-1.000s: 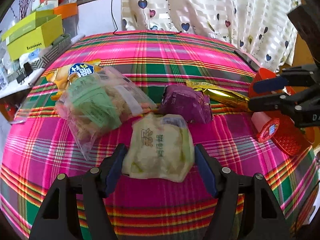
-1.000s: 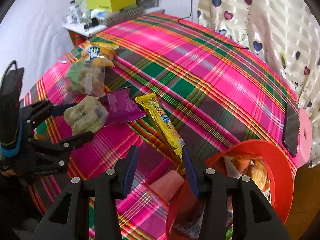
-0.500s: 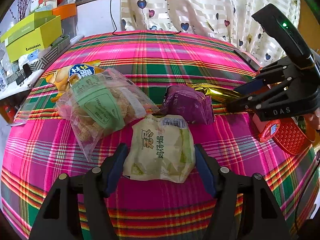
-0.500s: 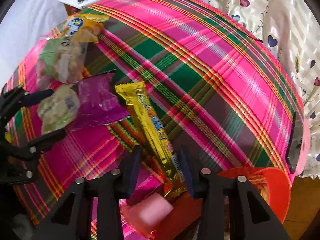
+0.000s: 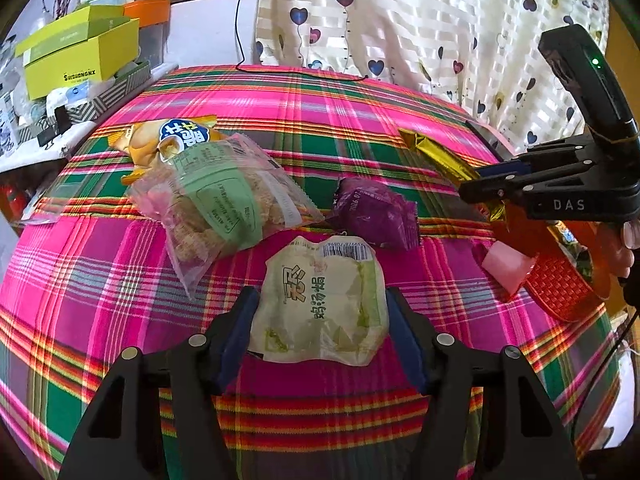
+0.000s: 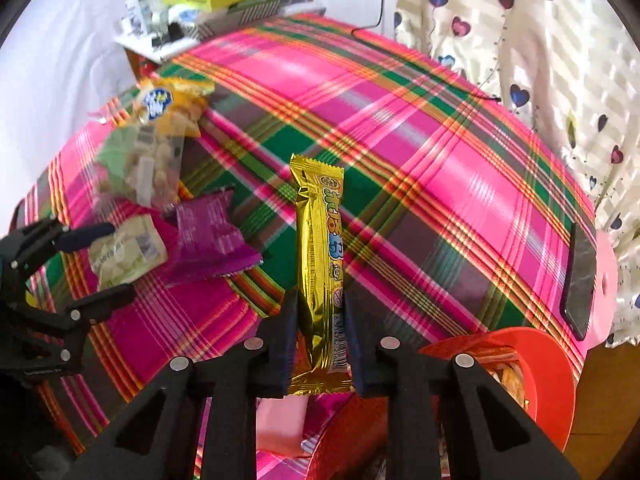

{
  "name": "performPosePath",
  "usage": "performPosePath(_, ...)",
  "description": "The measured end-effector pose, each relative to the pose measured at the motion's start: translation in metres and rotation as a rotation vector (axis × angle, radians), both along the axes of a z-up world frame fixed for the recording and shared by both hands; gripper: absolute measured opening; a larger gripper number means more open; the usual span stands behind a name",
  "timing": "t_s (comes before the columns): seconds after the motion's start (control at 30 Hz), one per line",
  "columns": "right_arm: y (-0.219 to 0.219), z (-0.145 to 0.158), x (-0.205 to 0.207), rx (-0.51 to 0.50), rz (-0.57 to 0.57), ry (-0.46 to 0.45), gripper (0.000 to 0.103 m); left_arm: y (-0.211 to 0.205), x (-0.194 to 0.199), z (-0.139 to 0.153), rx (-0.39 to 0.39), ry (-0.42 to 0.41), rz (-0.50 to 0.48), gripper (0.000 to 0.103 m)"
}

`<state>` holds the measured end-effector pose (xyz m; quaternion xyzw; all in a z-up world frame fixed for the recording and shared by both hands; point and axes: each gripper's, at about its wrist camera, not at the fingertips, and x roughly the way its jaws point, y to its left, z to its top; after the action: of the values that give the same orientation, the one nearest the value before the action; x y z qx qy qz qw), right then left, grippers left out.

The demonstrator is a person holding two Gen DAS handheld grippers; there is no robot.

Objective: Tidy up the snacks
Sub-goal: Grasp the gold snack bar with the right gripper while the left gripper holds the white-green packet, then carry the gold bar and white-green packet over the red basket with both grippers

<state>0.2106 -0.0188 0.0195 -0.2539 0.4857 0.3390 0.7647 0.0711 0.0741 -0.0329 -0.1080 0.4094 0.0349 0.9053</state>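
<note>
My right gripper [image 6: 320,320] is shut on a long gold snack bar [image 6: 320,248] and holds it lifted above the plaid tablecloth [image 6: 400,120], beside the orange basket [image 6: 548,380]. In the left wrist view the gold snack bar [image 5: 436,158] shows in that gripper [image 5: 472,188]. My left gripper [image 5: 320,320] is open around a pale green snack packet [image 5: 320,304] that lies on the cloth. A purple packet [image 5: 376,212], a clear bag of puffs with a green label [image 5: 224,208] and a yellow chip bag [image 5: 172,140] lie beyond.
A pink block [image 5: 506,266] lies by the orange basket [image 5: 560,280] at the right edge. A black phone [image 6: 578,280] lies near the far right edge. Yellow-green boxes [image 5: 76,56] and clutter stand on a side table at left. A heart-print curtain [image 5: 420,20] hangs behind.
My right gripper closed on the gold bar and lifted it off the cloth, turning it upright in view. My left gripper stayed open around the pale green packet.
</note>
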Motion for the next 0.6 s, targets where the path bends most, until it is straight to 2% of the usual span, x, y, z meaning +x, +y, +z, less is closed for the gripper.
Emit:
performPosePath(0.3, -0.016, 0.028, -0.024, 0.123, -0.046, -0.038, 0.020, -0.007, -0.013, 0.015, -0.016, -0.037, -0.001, 0.064)
performPosePath(0.6, -0.036, 0.043, -0.070, 0.234, -0.099, -0.062, 0.020, -0.024, -0.030, 0.037, -0.027, -0.088, -0.030, 0.064)
